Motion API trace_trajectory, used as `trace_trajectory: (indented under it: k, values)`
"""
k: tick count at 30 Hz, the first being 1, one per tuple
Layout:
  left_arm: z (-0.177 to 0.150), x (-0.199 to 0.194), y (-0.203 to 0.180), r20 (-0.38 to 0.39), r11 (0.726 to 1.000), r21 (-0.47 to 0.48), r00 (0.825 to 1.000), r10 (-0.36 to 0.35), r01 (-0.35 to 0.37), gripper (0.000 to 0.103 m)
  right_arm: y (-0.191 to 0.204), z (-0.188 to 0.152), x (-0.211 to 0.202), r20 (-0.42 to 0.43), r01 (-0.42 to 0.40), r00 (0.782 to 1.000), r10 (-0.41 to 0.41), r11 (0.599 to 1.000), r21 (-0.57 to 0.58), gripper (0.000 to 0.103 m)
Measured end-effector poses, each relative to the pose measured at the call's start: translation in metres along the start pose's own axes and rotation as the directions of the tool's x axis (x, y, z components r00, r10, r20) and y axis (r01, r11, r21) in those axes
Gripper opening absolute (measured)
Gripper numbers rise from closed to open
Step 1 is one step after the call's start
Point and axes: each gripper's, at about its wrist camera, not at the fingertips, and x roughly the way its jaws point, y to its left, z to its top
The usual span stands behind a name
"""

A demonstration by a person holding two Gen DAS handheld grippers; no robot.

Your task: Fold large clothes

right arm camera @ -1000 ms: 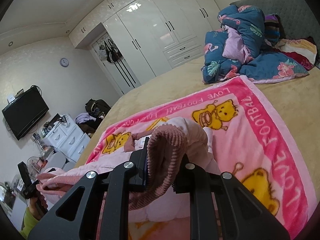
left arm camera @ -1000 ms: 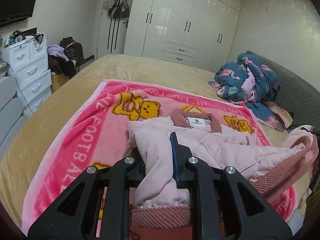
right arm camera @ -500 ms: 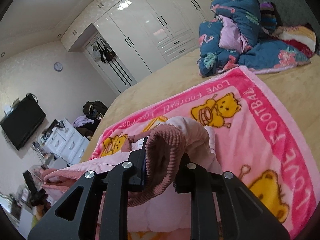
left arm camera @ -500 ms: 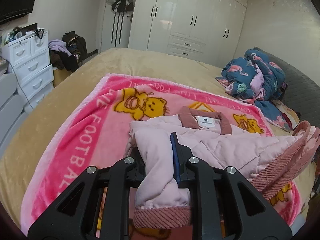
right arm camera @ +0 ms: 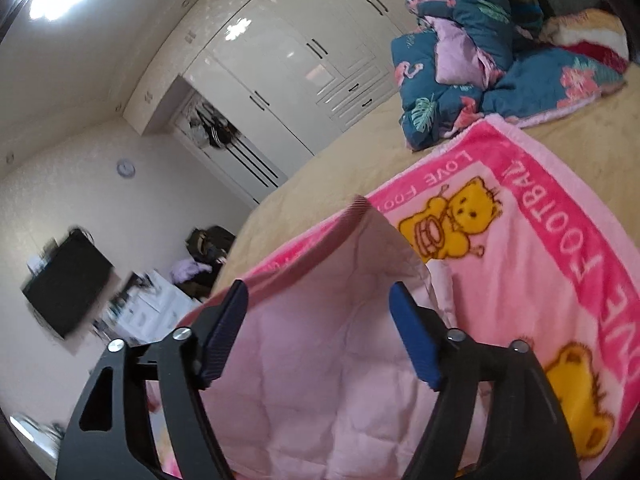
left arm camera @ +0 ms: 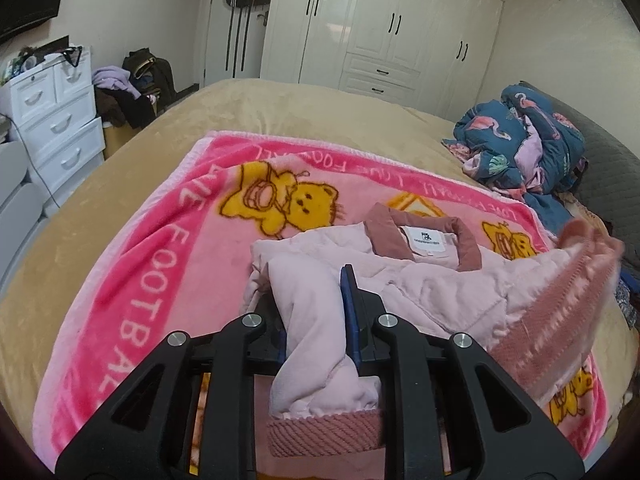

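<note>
Jacket (left arm camera: 424, 280), pale pink and quilted, lies on the pink bear-print blanket (left arm camera: 160, 240) spread over the tan bed (left arm camera: 280, 108). Half a second ago the right gripper (right arm camera: 318, 304) pinched the ribbed hem; now its jaws are opening, pads clear of the cloth, and the quilted fabric hangs loose between them. The left gripper (left arm camera: 312, 292) is clamped on a jacket fold as before, ribbed cuff (left arm camera: 324, 432) draped below it. Dark pink collar (left arm camera: 420, 236) with white label faces up. Blue flowered quilt (left arm camera: 520, 144) is heaped at the far right edge, well apart. White wardrobe (left arm camera: 380, 20) behind; white drawers (left arm camera: 56, 120) at left.
</note>
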Motion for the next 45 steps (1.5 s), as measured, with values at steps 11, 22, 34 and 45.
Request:
trace_trajectory:
  k: [11, 22, 34, 45]
  values:
    - [-0.003, 0.023, -0.011, -0.007, 1.0, 0.008, 1.0, -0.006, 0.007, 0.059, 0.005, -0.073, 0.073, -0.196, 0.163, 0.955, -0.221, 0.947, -0.276, 0.078]
    - [-0.001, -0.011, -0.032, 0.103, 0.997, 0.062, 0.994, -0.041, 0.034, 0.094, 0.003, -0.089, 0.071, -0.181, 0.167, 0.955, -0.235, 0.931, -0.325, 0.087]
    - [0.001, -0.053, -0.026, 0.216, 0.993, 0.109, 0.976, 0.012, -0.036, 0.094, 0.004, -0.08, 0.036, -0.092, 0.223, 0.958, -0.273, 0.905, -0.361, 0.096]
    - [-0.045, 0.0, 0.014, -0.001, 0.988, 0.11, 0.994, 0.107, -0.106, 0.094, -0.02, -0.084, 0.042, -0.12, 0.288, 0.927, -0.356, 0.878, -0.382, 0.097]
